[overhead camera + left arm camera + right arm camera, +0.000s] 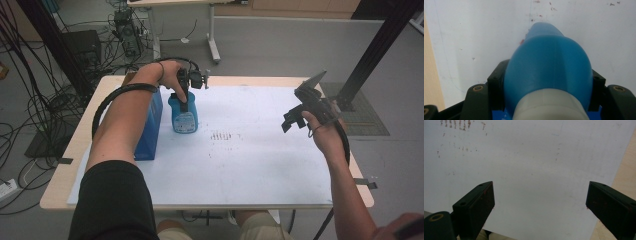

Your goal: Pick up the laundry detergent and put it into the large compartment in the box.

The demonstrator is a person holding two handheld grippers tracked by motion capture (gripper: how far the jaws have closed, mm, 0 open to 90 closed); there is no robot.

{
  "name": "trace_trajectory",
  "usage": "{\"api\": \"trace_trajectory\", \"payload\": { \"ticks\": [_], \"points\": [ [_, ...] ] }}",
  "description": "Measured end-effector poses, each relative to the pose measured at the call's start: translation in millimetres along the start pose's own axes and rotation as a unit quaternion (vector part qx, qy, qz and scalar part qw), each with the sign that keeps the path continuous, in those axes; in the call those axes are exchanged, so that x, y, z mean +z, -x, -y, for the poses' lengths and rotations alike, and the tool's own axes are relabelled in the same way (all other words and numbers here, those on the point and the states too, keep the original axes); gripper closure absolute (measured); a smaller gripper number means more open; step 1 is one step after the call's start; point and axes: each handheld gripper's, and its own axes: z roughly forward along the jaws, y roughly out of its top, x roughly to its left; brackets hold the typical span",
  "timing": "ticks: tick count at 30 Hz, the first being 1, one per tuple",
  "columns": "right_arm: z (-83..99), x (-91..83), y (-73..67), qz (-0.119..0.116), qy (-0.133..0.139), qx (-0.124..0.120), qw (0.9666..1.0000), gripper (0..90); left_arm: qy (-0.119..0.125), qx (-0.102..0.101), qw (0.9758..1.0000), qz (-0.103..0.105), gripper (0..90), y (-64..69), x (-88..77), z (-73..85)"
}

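Note:
A blue plastic bottle (pixel 183 117) with a white cap stands upright on the white sheet (pixel 250 165) at the table's back left. My left gripper (pixel 184 100) comes down on it from above and is shut on the bottle's upper body. In the left gripper view the blue bottle (pixel 547 67) bulges between the two black jaws, its white cap nearest the camera. My right gripper (pixel 295 120) hovers above the right side of the table. Its fingers (pixel 477 205) stand wide apart, open, with nothing between them.
A tall blue box (pixel 150 127) stands just left of the bottle, partly behind my left forearm. Small dark marks (pixel 222 136) dot the sheet's middle. The wooden table edge (pixel 362 185) shows at the right. Cables and a black frame post (pixel 380 45) lie beyond the table.

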Motion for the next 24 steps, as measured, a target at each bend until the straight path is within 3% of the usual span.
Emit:
{"api": "trace_trajectory", "payload": {
  "ticks": [24],
  "points": [
    [-3.5,1.7,-4.5,0.004,-0.002,-0.005,1.0,8.2,0.006,0.004,1.0,0.004,37.3,-3.2,-0.1,3.1]
  ]
}}
